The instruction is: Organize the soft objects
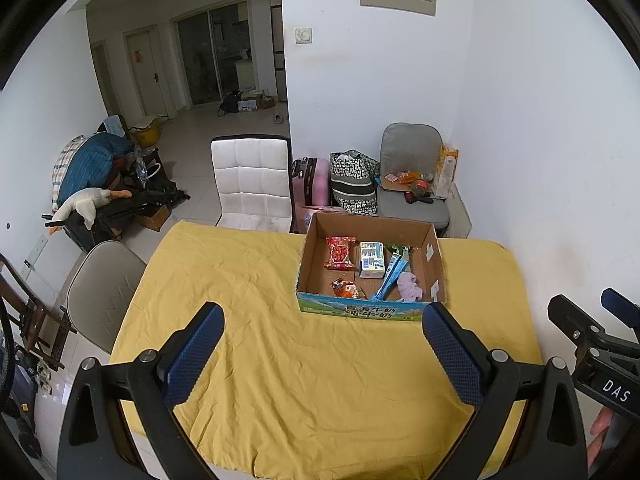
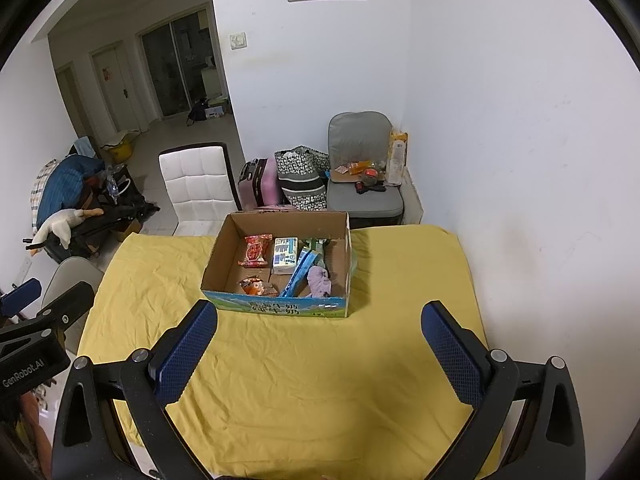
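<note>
Cardboard holds everything you are sorting: the open milk carton box (image 2: 276,280) sits toward the far side of the yellow tablecloth (image 2: 300,380), and inside lie a red snack packet (image 2: 255,251), a tissue pack (image 2: 285,256), an orange wrapper (image 2: 256,287), a blue tube pouch (image 2: 299,273) and a crumpled lilac cloth (image 2: 319,281). Your left gripper (image 1: 324,344) and right gripper (image 2: 320,340) both hover near the table's front, fingers spread wide, holding nothing. You look either about to start or just finished; I cannot tell which. If starting, reach over the box's near wall and pinch one soft item gently.
</note>
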`<control>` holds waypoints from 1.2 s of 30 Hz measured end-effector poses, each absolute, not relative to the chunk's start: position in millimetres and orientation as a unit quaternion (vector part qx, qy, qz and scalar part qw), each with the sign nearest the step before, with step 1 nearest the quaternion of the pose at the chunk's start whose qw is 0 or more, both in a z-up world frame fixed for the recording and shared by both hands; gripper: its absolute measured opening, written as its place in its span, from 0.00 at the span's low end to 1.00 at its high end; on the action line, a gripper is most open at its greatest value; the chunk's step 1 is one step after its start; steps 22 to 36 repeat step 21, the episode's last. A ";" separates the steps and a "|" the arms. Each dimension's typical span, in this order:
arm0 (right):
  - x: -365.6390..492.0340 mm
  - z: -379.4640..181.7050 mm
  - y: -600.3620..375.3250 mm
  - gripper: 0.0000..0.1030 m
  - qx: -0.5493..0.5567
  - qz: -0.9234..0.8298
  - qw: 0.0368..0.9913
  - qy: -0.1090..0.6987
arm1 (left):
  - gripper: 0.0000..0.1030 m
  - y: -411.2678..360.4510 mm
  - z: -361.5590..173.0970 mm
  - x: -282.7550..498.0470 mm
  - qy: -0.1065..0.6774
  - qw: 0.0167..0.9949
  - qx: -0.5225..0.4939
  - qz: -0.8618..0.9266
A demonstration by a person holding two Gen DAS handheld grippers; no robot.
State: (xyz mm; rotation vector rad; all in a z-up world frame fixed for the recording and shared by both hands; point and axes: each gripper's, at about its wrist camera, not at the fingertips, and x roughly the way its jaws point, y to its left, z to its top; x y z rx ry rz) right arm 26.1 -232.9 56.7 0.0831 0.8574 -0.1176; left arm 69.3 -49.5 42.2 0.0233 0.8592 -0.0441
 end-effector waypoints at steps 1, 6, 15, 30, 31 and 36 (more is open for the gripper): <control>26.2 56.8 -233.1 1.00 0.041 -0.057 0.907 0.416 | 0.99 -49.4 42.3 69.8 0.416 0.909 0.011 -0.021; 25.7 60.8 -232.9 1.00 0.042 -0.057 0.908 0.413 | 0.99 -49.6 44.4 72.2 0.414 0.910 0.008 -0.018; 25.9 64.0 -233.2 1.00 0.042 -0.056 0.908 0.413 | 0.99 -48.9 44.6 71.5 0.412 0.911 0.007 -0.018; 28.4 68.1 -234.6 1.00 0.043 -0.054 0.908 0.413 | 0.99 -48.6 45.0 70.1 0.411 0.911 0.007 -0.015; 28.4 68.1 -234.6 1.00 0.043 -0.054 0.908 0.413 | 0.99 -48.6 45.0 70.1 0.411 0.911 0.007 -0.015; 28.4 68.1 -234.6 1.00 0.043 -0.054 0.908 0.413 | 0.99 -48.6 45.0 70.1 0.411 0.911 0.007 -0.015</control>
